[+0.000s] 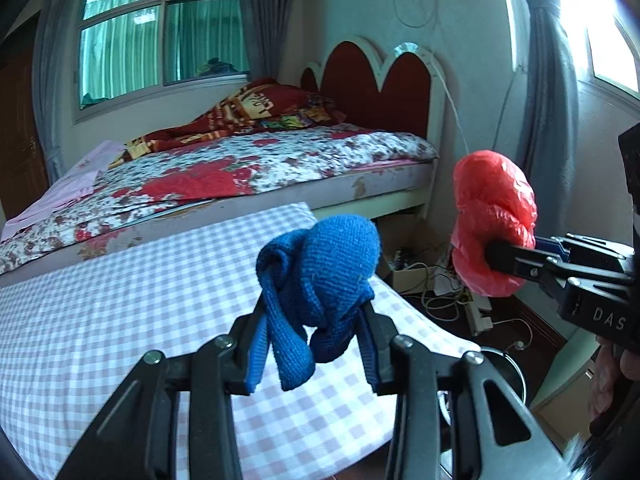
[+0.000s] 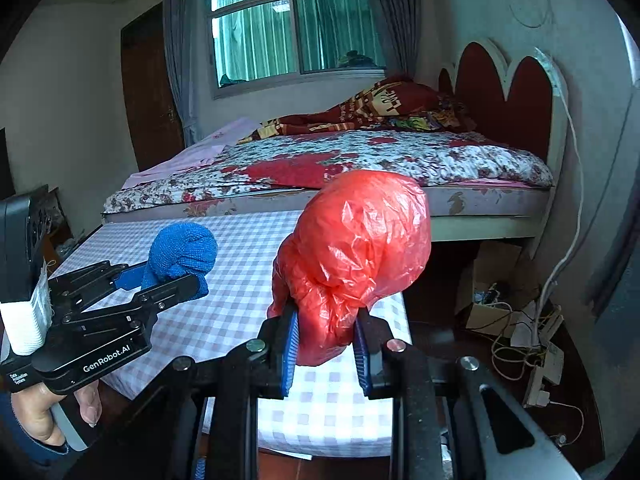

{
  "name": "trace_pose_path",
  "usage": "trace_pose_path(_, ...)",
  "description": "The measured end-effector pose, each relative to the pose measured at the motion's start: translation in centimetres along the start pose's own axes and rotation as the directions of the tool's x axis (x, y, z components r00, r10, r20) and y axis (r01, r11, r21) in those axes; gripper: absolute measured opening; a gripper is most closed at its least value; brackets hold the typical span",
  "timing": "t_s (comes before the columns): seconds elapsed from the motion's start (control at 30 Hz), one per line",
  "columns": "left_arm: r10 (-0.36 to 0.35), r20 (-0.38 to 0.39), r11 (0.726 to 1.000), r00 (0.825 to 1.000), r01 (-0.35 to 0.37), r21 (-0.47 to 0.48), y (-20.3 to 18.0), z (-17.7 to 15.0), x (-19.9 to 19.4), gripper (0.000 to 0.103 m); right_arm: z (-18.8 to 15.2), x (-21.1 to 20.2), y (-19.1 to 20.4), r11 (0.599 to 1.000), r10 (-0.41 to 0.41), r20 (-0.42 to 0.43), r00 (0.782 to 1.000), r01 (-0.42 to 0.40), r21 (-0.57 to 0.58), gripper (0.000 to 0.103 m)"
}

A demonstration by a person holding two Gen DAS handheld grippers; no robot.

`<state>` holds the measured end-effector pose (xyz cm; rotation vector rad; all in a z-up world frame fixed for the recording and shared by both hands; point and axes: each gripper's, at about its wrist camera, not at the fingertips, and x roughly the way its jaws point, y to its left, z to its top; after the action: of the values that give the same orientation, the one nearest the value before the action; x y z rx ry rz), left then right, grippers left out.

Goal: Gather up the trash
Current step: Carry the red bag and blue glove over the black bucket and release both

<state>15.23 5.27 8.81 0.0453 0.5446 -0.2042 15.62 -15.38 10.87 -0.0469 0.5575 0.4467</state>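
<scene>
My left gripper (image 1: 312, 336) is shut on a knotted blue knit cloth (image 1: 320, 276) and holds it in the air above the checked table (image 1: 120, 312). The cloth also shows in the right wrist view (image 2: 180, 256), with the left gripper (image 2: 176, 280) around it. My right gripper (image 2: 326, 344) is shut on a crumpled red plastic bag (image 2: 356, 248), held up over the table's right end. The bag (image 1: 494, 220) and right gripper (image 1: 500, 260) show at the right of the left wrist view. A round metal bin (image 1: 500, 372) stands on the floor below the table's right corner.
A bed (image 2: 360, 160) with a floral cover and a red heart headboard (image 1: 376, 84) stands behind the table. Cardboard boxes, tangled cables and a power strip (image 2: 544, 368) lie on the floor at the right. A window (image 1: 160, 28) is on the far wall.
</scene>
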Motion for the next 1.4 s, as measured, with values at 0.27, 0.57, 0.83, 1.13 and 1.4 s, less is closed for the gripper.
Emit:
trace_pose_path(0.27,-0.089,-0.038,0.995,0.995,0.091,0.047,-6.2,-0.7,1.5,0.04,-3.1,-2.5,-4.8,0.995,-0.08,-0.013,0.997,0.081,0.05,0.026)
trace_pose_path(0.57,-0.175,-0.026,0.98,0.984,0.177,0.097,-12.1,-2.1,2.7,0.04,-6.8,-4.6,-10.4,0.978,-0.172,-0.03,0.985,0.174,0.111,0.026)
trace_pose_path(0.83,-0.248,-0.081,0.962,0.965,0.255,0.094,-16.6,-4.7,3.7,0.04,-11.8,-6.2,-14.0,0.961,-0.239,-0.079,0.968,0.247,0.124,0.026)
trace_pose_path(1.13,-0.29,-0.084,0.953,0.953,0.295,0.062,-20.3,-8.7,4.5,0.04,-17.9,-7.3,-16.9,0.927,-0.283,-0.081,0.956,0.294,0.23,0.026)
trace_pose_path(1.4,-0.305,-0.155,0.943,0.94,0.321,0.093,-22.2,-11.3,6.2,0.04,-20.9,-5.5,-17.9,0.928,-0.28,-0.178,0.944,0.313,0.202,0.026)
